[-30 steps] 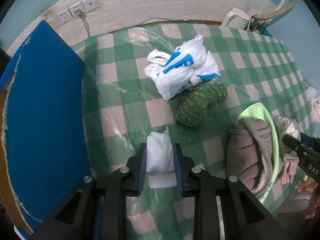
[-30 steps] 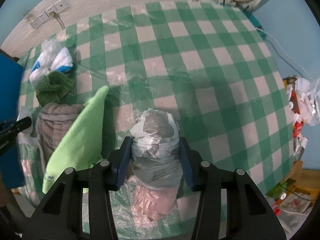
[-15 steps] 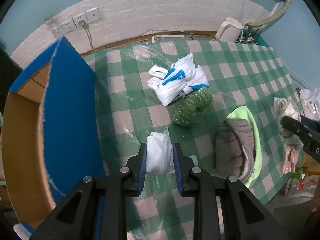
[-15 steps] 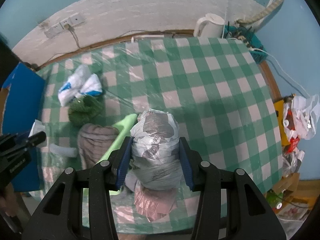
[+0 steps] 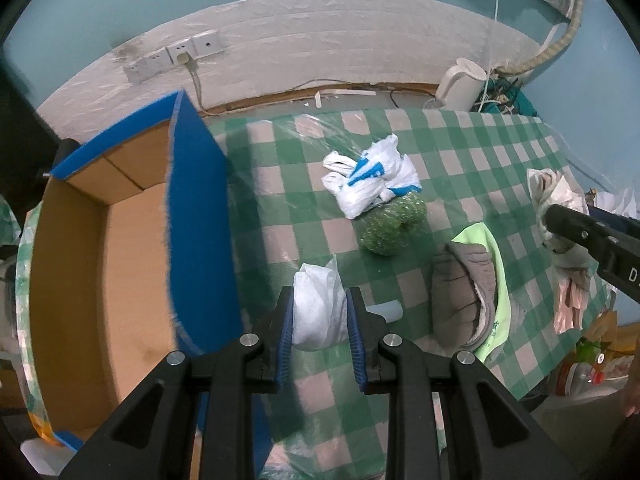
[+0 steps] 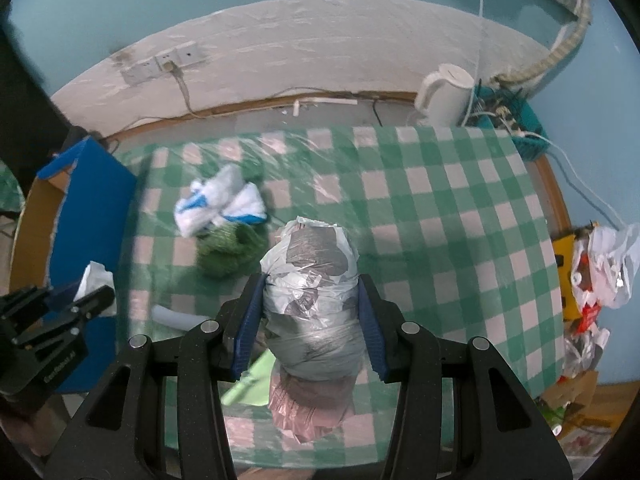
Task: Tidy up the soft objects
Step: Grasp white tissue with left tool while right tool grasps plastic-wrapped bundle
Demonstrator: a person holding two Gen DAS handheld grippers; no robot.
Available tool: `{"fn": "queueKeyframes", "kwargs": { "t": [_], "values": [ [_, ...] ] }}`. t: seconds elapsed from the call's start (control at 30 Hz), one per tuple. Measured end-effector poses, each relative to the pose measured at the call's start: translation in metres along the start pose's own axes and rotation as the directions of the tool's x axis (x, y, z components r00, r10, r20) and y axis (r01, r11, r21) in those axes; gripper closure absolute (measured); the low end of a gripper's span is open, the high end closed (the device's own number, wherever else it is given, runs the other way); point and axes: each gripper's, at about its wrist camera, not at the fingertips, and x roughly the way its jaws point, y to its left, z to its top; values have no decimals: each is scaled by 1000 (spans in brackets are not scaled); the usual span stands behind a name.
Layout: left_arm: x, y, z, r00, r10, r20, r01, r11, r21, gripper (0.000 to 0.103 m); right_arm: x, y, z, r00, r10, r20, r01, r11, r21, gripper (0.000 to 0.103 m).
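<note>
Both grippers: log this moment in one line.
left gripper: shut on white bag | right gripper: shut on grey bag | box: open

Very little can be read. In the left wrist view, the black body of the right hand-held gripper (image 5: 592,236) carries pale lettering at the picture's right edge; only a "D" shows before the frame cuts it off. In the right wrist view, the left hand-held gripper (image 6: 64,300) has a small line of pale print along its black side, too small and blurred to make out. The plastic bags show only blue and grey patches, no legible words.
</note>
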Motion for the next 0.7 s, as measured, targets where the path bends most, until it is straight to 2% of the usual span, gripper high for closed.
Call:
{"fn": "queueKeyframes", "kwargs": {
  "t": [0.7],
  "values": [
    [-51, 68, -17, 997, 10, 82, -2, 995, -101, 78, -23, 103, 18, 996, 88, 20, -84, 985, -148, 57]
  ]
}}
